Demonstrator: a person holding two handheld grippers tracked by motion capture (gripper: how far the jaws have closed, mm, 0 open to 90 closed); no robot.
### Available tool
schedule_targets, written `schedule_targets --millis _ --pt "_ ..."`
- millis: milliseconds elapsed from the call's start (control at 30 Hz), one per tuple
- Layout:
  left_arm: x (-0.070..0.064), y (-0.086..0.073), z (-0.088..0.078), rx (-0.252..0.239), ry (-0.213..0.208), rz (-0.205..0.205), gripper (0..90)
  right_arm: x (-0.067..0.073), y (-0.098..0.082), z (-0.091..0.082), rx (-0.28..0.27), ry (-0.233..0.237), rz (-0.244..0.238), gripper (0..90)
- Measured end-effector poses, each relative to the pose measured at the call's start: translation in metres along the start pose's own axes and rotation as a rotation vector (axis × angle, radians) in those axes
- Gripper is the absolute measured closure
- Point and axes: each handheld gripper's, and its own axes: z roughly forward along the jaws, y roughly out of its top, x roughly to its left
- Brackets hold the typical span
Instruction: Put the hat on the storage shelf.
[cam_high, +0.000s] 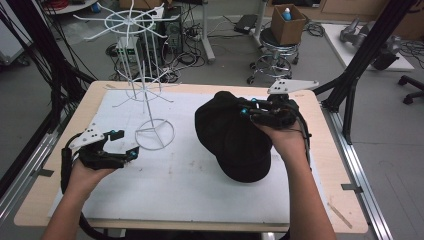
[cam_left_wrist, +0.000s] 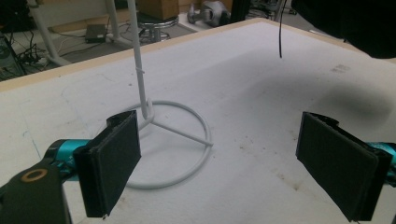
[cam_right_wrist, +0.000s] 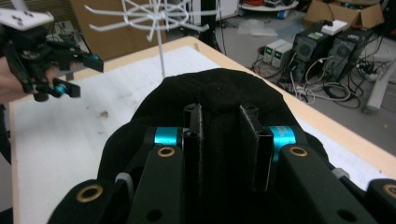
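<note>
Soft black fabric cap (cam_high: 235, 137), limp and light, hangs over the white board (cam_high: 175, 185), right gripper (cam_right_wrist: 224, 140) pinching a fold near its crown; left gripper (cam_left_wrist: 219, 158) gapes wide, empty, beside the white wire rack (cam_high: 145, 95).

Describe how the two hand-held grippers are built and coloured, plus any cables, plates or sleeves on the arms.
Each hand-held gripper, left and right, has a black body with teal collars at the jaw bases and brass-coloured rivets in its linkage. The jaws carry flat, rectangular black pads. A grey three-cornered plate dotted with small holes tops each one, and a black cable trails from the body. The forearms are bare, with no sleeves in view.
</note>
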Motion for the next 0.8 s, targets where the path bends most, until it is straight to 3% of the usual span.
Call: schedule_targets --millis 333,800 --pt "0.000 0.000 0.000 0.006 0.001 -0.003 14.1 0.005 0.031 -0.010 -0.034 -0.043 -0.017 73.6" --pt "0.001 0.000 -0.001 -0.006 -0.007 -0.016 14.1 0.013 0.092 -0.026 -0.098 -0.040 -0.062 73.5"
